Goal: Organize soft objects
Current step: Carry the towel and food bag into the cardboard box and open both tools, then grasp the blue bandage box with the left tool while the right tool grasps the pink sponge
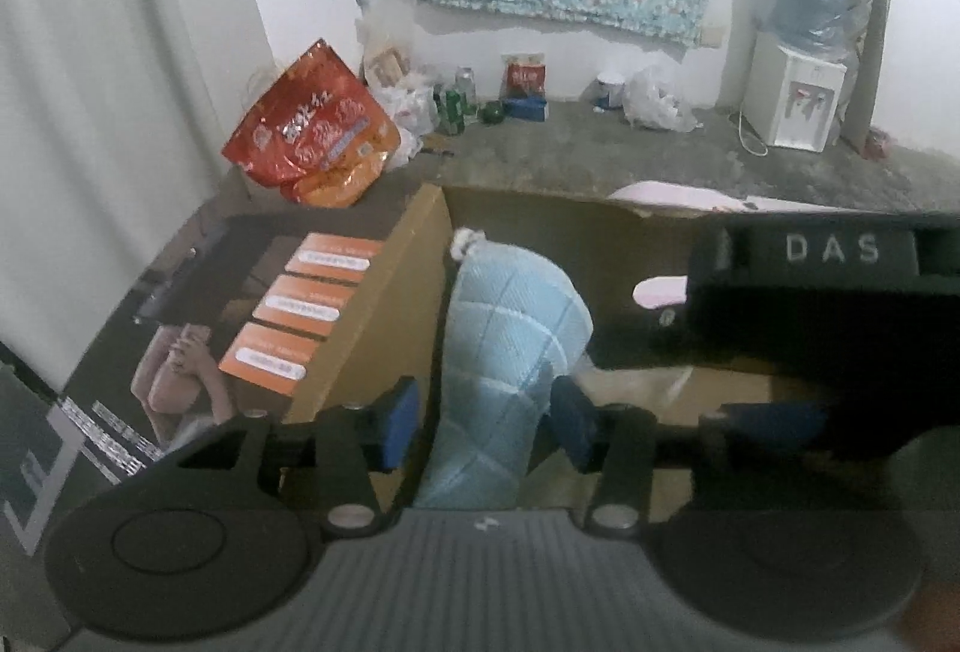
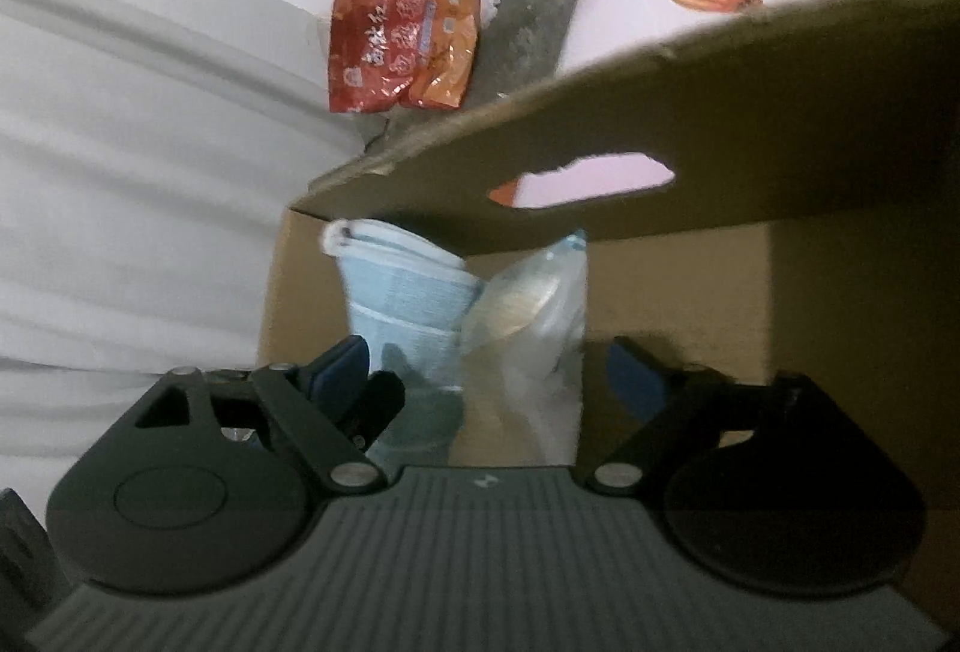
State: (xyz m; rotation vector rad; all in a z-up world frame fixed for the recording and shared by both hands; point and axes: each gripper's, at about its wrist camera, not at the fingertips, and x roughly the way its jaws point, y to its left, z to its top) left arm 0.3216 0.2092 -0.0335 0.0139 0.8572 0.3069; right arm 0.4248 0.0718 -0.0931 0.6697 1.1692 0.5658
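Left to right. Your left gripper (image 1: pixel 483 424) stands over the open cardboard box (image 1: pixel 384 316), jaws released; the blue quilted cloth (image 1: pixel 516 328) stands folded between the pads, leaning in the box's left corner, and the pads appear just clear of it. Your right gripper (image 2: pixel 486 382) has its jaws wide apart and grasps nothing; a clear plastic bag (image 2: pixel 534 304) lies beside the cloth, under the box flap (image 2: pixel 720 124). Judged step: both items deposited. Next: lift both grippers out without snagging cloth, bag or flap, then find the next soft item.
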